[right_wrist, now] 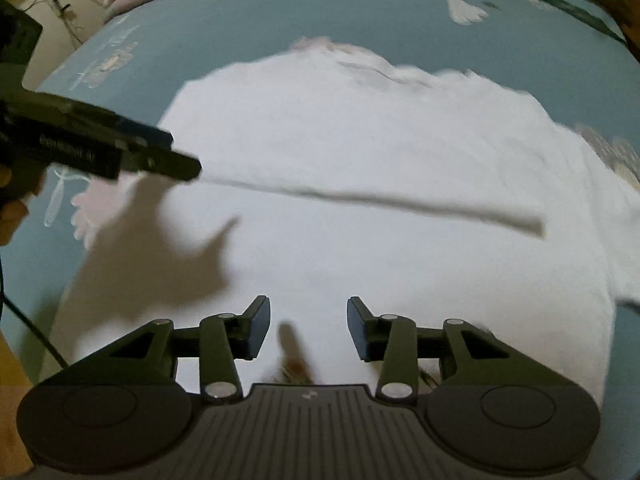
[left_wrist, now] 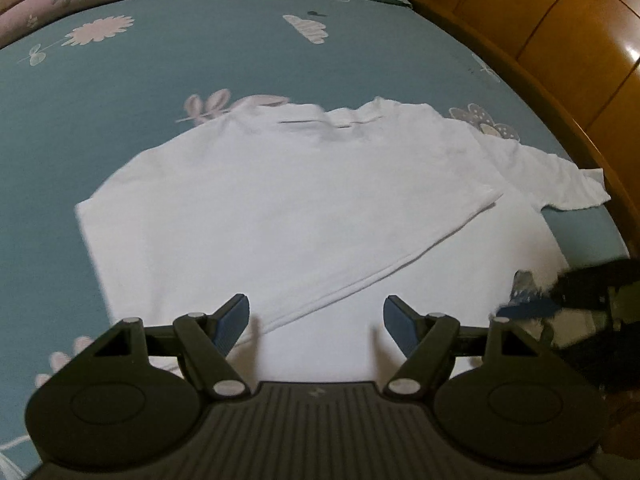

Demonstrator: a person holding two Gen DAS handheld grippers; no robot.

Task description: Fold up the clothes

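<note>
Black jaws of the left gripper (left_wrist: 316, 322) stood wide apart, empty, over a white T-shirt (left_wrist: 288, 208); the right gripper (right_wrist: 308, 330) also gaped, holding nothing. Mid-frame on a teal flowered sheet (left_wrist: 100, 128), it lay partly folded, 1 sleeve (left_wrist: 560, 180) out right.

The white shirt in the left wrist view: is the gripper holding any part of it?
No, the left gripper stands open above the white shirt, with no cloth between its fingers.
</note>
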